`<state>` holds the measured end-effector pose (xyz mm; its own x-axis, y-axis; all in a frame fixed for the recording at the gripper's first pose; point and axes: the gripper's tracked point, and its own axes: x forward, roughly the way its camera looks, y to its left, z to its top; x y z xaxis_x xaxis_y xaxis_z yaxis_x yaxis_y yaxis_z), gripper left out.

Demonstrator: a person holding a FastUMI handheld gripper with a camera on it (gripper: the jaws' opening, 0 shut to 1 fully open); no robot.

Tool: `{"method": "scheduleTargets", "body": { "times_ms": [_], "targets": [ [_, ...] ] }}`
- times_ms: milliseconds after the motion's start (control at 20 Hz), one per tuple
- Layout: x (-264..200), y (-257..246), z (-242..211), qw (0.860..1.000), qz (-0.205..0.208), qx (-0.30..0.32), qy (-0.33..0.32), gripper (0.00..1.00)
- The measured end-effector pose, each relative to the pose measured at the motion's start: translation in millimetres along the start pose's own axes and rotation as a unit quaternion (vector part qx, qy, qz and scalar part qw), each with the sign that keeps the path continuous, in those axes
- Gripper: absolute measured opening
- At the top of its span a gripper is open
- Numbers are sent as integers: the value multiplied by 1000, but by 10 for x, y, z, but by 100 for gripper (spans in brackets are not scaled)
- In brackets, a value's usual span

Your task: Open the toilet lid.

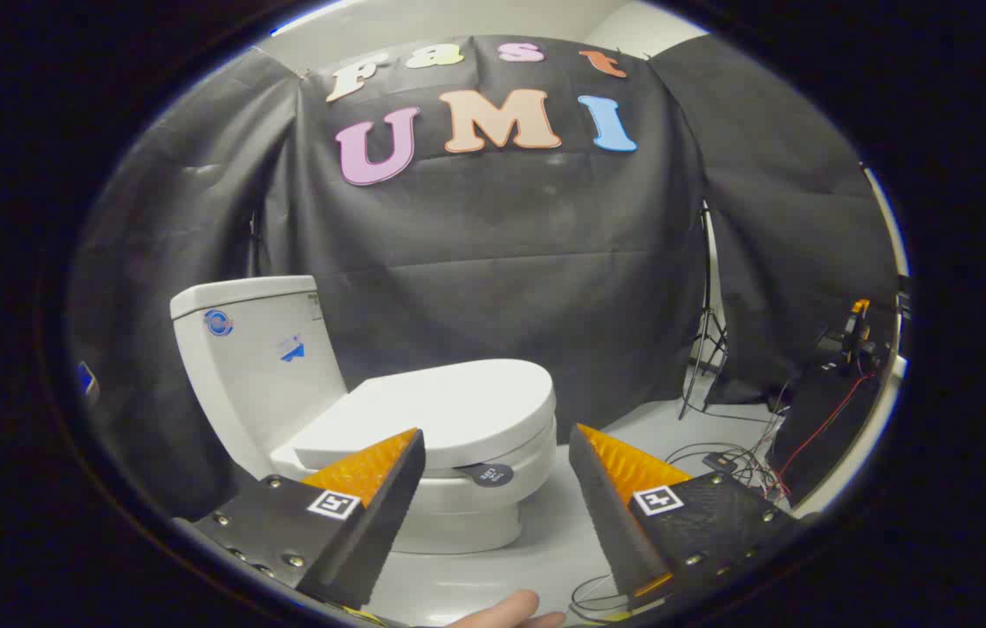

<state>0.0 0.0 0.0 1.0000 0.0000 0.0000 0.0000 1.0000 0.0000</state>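
The toilet lid [441, 410] lies flat and closed on the seat, its long axis running from the cistern [257, 349] at the back wall toward its rounded front edge, which points toward the gripper's right finger. The bowl's [467, 510] near left side is hidden behind the left finger [366, 475]. A dark round sticker [490, 474] sits under the lid's front rim; its text is too small to read. The gripper [497, 440] is wide open, holding nothing, its tips just short of the lid. A fingertip [510, 610] is cut off below. Cables [720, 462] and a tripod [707, 349] stand on the floor to the right.
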Motion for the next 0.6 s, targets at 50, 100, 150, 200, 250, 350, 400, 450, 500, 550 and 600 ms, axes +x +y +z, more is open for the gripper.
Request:
{"method": "scheduleTargets", "body": {
  "times_ms": [50,100,150,200,250,350,400,450,500,550,600],
  "targets": [
    [-5,-15,-3,1000,-3,-1,0,98],
    [-7,-29,4,1000,-6,-5,0,98],
    [-7,-47,0,1000,-11,-12,0,98],
    [-12,-54,17,1000,-13,-16,-1,98],
    [-17,-58,41,1000,-13,-17,-5,98],
    [-11,-73,75,1000,-12,-7,-14,98],
    [-8,-82,91,1000,-14,-2,-19,98],
    [-9,-90,106,1000,-14,3,-24,98],
    [2,-87,123,1000,-14,6,-27,98],
    [26,-93,111,999,-16,9,-28,98],
    [53,-99,95,999,-17,11,-26,98]
  ]
}}
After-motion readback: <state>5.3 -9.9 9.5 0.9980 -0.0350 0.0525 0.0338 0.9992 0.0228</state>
